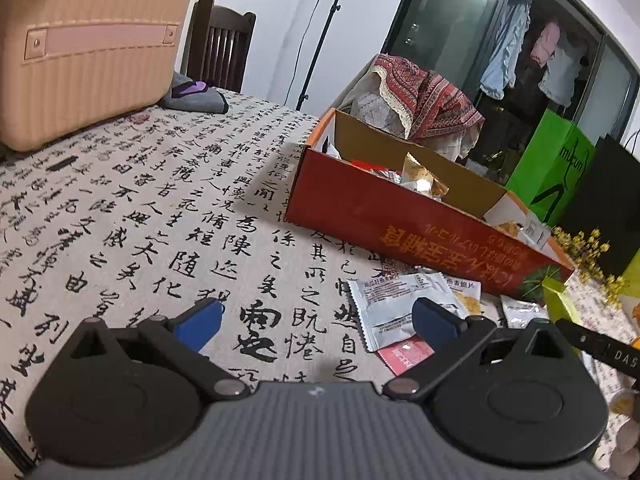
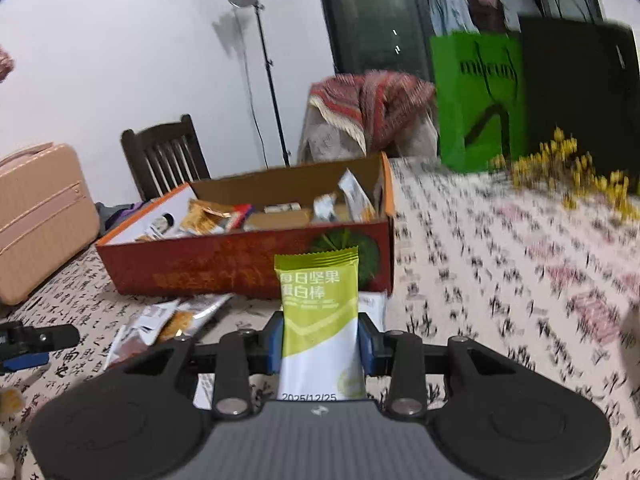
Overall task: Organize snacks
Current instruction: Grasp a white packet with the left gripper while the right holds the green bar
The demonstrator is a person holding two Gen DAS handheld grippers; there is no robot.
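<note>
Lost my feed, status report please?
Right gripper shut on green snack bar. Left gripper open, empty. Red box ahead, loose packets before it.

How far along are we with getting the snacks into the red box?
Partly done: several packets already lie inside the red box. In hand: the right gripper is shut on a green snack bar, upright in front of the box. Left: loose packets on the tablecloth by the box; the left gripper is open and empty.
</note>
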